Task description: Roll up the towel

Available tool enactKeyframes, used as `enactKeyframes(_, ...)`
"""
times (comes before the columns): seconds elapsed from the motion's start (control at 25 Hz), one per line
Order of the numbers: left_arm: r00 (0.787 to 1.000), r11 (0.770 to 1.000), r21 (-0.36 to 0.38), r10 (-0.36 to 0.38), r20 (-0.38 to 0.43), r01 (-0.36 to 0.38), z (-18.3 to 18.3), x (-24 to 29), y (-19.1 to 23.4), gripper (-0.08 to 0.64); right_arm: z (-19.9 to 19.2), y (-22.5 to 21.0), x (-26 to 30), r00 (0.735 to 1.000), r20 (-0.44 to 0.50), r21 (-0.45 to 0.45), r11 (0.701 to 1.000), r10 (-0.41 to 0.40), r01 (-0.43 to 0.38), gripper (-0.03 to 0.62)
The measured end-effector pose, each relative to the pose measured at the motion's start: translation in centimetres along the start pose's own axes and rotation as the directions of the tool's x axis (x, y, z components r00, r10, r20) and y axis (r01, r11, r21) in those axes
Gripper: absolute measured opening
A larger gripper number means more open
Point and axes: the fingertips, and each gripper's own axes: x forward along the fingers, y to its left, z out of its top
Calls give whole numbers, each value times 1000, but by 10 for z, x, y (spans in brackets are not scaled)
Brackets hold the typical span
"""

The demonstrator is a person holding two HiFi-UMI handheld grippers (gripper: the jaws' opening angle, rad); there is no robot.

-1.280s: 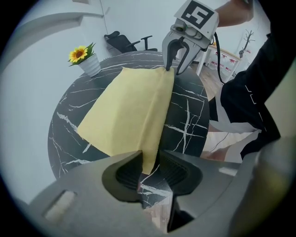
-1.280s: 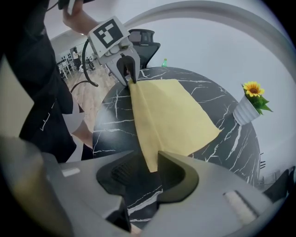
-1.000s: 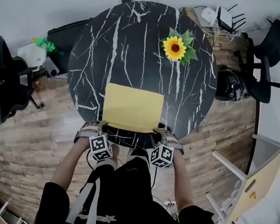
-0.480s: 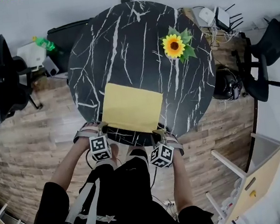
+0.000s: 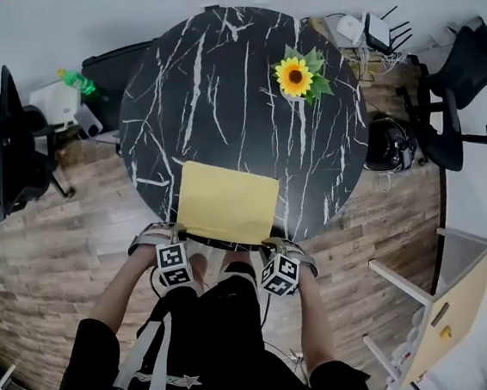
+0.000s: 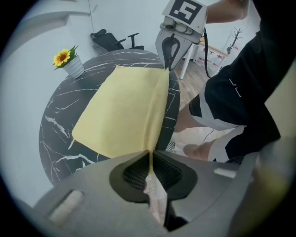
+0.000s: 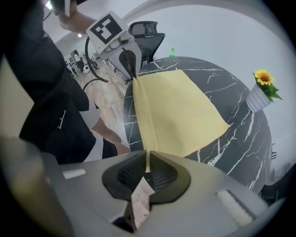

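Towel [image 5: 227,202], yellow, single layer: lies flat on the near part of the table [image 5: 215,89], reaching the near rim, with the far edge and both far corners resting on the top. Near edge raised off the surface into a narrow upright fold, stretched taut between the two grippers just at the rim. Left gripper [image 6: 150,156]: pointing steeply down at the towel's near left corner, jaws just closed and now almost together, ribbed pads pinching the thin cloth of that corner. Right gripper [image 7: 147,161]: likewise pointing steeply down at the near right corner, jaws just closed to a sliver, clamped on the cloth there. Each held in one hand of the person [image 5: 216,348], black-shirted, standing at the near side of the table. Table: round, black with white marble veining, bare over its far half apart from one item. Sunflower [image 5: 293,75] in a white pot [image 6: 74,67]: upright near the far right rim, well apart from the towel. Floor [image 5: 59,252]: wood planks around the table. Office chair [image 5: 0,142], black: on the floor at far left. Second office chair [image 5: 453,94], black: on the floor at right. Bottle [image 5: 78,78], green: beyond the table's far left rim, among dark equipment.
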Motion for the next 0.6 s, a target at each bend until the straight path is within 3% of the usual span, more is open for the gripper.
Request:
enactKeyframes(0.36,998,997,-39,-63,-29,62,1,-6,8,37,6,-8,-6,997,-3,61,995,74,-73,29)
enactKeyframes(0.6,998,997,-47,-61,-35,59,4,-6,20,37,9,-21,-7,997,-1,55,995,78,-78,29)
